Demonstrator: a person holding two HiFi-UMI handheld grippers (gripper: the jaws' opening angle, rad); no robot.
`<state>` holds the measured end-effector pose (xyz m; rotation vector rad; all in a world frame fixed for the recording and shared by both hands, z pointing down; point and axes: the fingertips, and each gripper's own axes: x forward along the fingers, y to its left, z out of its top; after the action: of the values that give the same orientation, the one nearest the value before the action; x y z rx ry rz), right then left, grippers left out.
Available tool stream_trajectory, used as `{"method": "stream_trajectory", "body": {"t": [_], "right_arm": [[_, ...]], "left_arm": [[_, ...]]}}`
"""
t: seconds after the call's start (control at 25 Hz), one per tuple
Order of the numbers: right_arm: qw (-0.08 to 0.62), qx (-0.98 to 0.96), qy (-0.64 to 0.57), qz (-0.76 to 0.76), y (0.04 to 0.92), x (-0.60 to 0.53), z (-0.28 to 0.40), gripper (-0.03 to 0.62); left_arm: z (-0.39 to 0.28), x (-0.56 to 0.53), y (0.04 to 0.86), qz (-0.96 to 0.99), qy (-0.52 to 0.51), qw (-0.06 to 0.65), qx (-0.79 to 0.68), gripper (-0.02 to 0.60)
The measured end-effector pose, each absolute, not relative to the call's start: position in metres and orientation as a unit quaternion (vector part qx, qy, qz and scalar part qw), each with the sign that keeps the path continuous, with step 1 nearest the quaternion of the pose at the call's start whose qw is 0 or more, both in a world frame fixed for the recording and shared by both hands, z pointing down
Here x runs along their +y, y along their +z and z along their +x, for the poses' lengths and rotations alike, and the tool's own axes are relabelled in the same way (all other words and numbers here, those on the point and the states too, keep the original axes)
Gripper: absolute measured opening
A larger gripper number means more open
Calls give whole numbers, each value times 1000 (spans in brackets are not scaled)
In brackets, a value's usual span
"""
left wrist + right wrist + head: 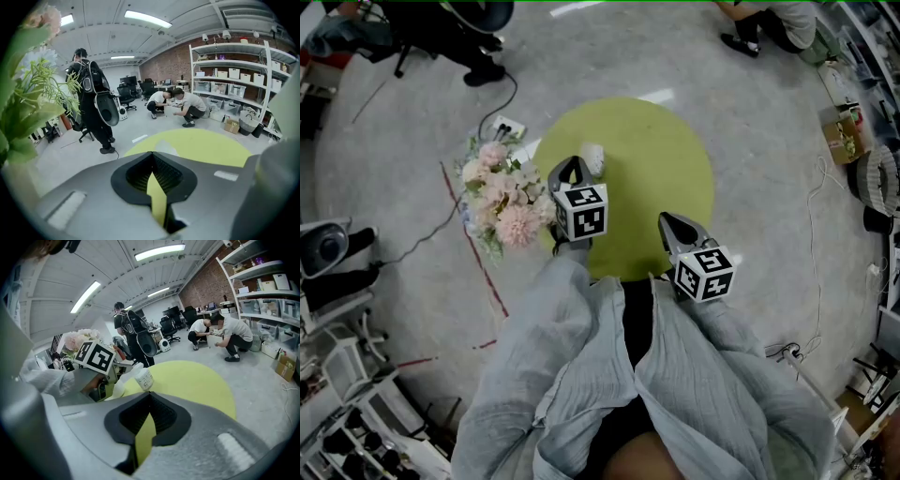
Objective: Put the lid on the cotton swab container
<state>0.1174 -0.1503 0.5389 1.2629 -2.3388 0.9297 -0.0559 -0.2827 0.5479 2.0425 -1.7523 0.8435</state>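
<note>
Cotton swab container (592, 157), a small white plastic tub, sits near the far-left edge of the round yellow-green table (675, 159), just beyond my left gripper (574, 164). That gripper's jaws meet at the tips on nothing. My right gripper (667, 221) is likewise closed and empty, with bare tabletop ahead. A pink flower bouquet (502, 202) crowds the left side. I can't tell whether the lid is on. Both grey sleeves (572, 328) reach forward.

I count two grippers, my left gripper (573, 169) and right gripper (673, 223), one white container (592, 157), one round green table (666, 159), one flower bouquet (502, 199), one standing person (91, 101) and two crouching people (157, 100) (192, 105).
</note>
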Motion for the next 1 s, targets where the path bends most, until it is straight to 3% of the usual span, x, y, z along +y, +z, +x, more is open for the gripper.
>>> {"method": "stream_trajectory", "body": {"t": [1.0], "right_arm": [[159,-813,334,450,548,-154,133,2]], "left_arm": [[-25,-285,564,746,309,164,-567,17]]}}
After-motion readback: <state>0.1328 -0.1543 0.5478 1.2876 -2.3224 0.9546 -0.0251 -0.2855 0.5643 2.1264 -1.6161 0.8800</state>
